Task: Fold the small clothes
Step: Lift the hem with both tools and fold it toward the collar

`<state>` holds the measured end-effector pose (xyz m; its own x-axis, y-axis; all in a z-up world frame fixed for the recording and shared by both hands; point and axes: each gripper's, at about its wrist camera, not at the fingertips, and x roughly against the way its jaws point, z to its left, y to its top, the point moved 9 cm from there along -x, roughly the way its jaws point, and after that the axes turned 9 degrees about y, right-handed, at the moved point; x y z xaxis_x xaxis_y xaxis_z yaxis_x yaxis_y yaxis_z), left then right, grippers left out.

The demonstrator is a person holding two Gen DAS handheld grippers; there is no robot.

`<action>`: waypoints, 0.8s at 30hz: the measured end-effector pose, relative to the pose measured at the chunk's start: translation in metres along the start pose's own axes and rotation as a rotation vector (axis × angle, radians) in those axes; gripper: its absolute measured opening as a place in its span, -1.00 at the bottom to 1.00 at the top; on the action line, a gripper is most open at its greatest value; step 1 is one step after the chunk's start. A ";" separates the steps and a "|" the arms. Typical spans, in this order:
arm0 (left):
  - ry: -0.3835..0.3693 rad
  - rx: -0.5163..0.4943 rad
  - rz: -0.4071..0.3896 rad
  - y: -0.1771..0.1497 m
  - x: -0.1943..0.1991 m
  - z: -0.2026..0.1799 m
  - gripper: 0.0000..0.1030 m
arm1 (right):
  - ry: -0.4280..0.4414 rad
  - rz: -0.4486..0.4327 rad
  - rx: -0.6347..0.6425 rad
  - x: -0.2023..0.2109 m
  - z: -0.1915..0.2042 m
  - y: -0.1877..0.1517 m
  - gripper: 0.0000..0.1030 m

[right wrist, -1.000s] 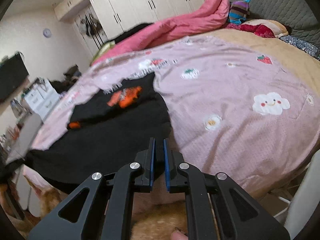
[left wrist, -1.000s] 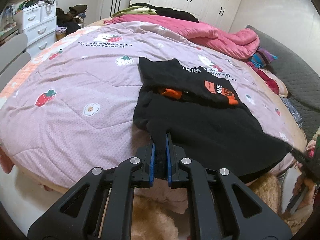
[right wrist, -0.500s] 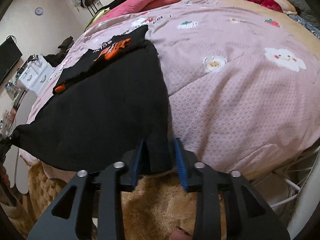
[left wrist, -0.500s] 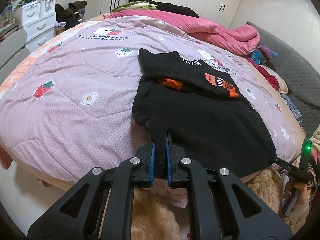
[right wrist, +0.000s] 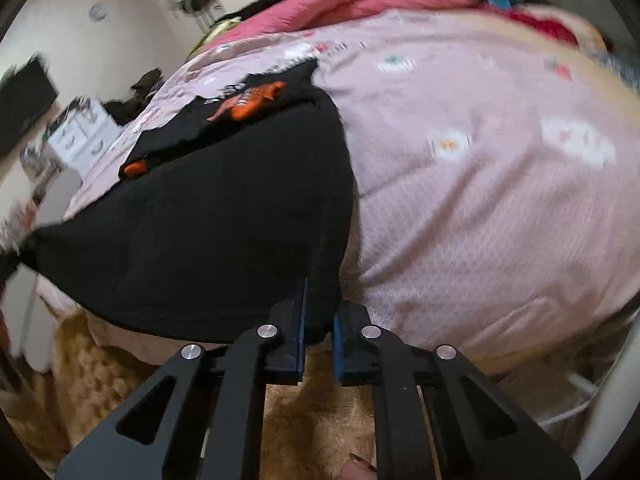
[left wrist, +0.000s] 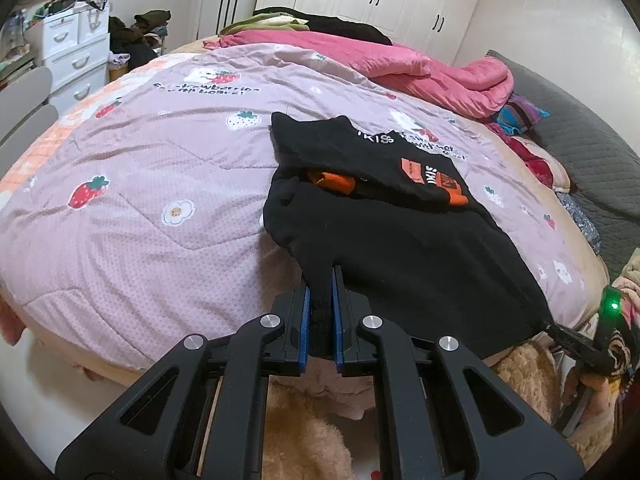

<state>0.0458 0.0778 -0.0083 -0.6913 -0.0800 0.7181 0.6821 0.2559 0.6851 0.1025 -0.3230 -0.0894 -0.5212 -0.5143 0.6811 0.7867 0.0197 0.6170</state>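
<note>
A black garment (left wrist: 400,248) with orange patches and white lettering lies spread on the pink quilt (left wrist: 152,184), its near hem hanging over the bed edge. My left gripper (left wrist: 320,312) is shut on the hem's left corner. In the blurred right wrist view the same black garment (right wrist: 208,224) fills the left half, and my right gripper (right wrist: 319,320) is shut on the hem's right corner. From the left wrist view the right gripper (left wrist: 560,330) shows at the far right, pinching that corner, with a green light above it.
A crumpled pink blanket (left wrist: 420,72) lies at the bed's far side, with a grey headboard (left wrist: 580,152) on the right. White drawers (left wrist: 76,52) stand left of the bed. A tan fluffy rug (right wrist: 312,420) covers the floor beneath both grippers.
The right gripper opened around the hem's right corner, then shut on it and dropped a little. The left gripper stayed shut on its corner.
</note>
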 end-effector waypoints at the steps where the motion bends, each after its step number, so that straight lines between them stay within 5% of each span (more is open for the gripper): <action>1: 0.000 0.000 -0.004 0.002 0.000 0.000 -0.94 | 0.008 -0.020 0.004 0.005 0.003 0.005 -0.83; 12: 0.006 0.040 -0.052 0.029 0.005 0.013 -0.94 | 0.065 -0.268 -0.003 0.052 0.025 0.080 -0.83; 24: -0.015 0.106 -0.123 0.074 -0.002 0.024 -0.94 | 0.047 -0.409 -0.032 0.058 0.029 0.150 -0.83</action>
<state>0.0921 0.1201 0.0378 -0.7719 -0.1023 0.6275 0.5641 0.3451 0.7502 0.1810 -0.3251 0.0535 -0.7778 -0.5128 0.3634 0.5284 -0.2204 0.8199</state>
